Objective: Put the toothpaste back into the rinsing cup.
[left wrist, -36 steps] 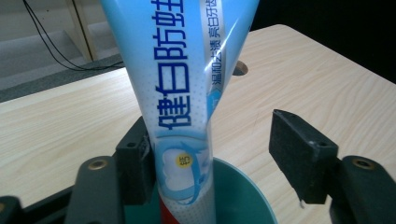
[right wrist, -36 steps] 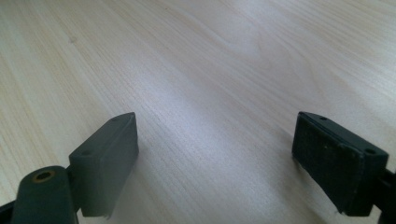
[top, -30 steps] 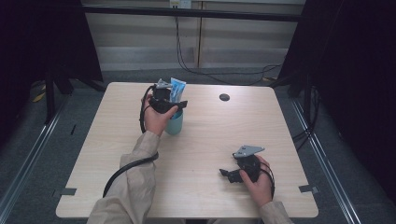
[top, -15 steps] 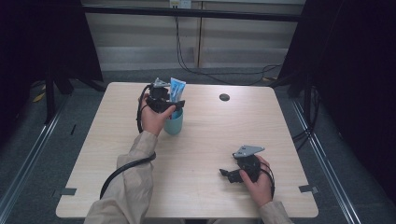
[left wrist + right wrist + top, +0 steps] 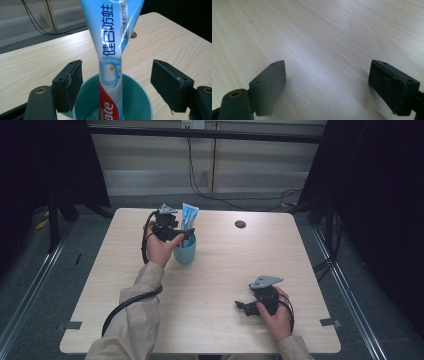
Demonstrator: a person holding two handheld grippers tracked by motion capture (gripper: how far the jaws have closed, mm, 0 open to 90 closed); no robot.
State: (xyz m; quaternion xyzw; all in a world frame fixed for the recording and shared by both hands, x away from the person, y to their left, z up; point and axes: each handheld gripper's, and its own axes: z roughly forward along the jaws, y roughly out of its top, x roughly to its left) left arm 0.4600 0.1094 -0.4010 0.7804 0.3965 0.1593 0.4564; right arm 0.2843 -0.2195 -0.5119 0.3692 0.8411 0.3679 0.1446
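Observation:
A blue and white toothpaste tube (image 5: 111, 50) stands upright in a teal cup (image 5: 135, 100) on the table's far left part; the cup (image 5: 185, 251) and the tube (image 5: 189, 216) also show in the high view. My left gripper (image 5: 182, 234) hovers over the cup's rim. Its jaws have just been opening and now stand wide on both sides of the tube, with a gap to each pad (image 5: 71, 82). My right gripper (image 5: 241, 306) rests low over the table near the front right, open, with bare wood between its pads (image 5: 270, 85).
A small dark round disc (image 5: 240, 224) lies near the table's far edge, right of the cup. The wooden table (image 5: 215, 270) has dark floor around it, and cables hang at the wall behind. A black cable trails from my left gripper along the sleeve.
The left gripper has shifted slightly left and back from the cup, leaving the tube standing in it. The right hand has not moved.

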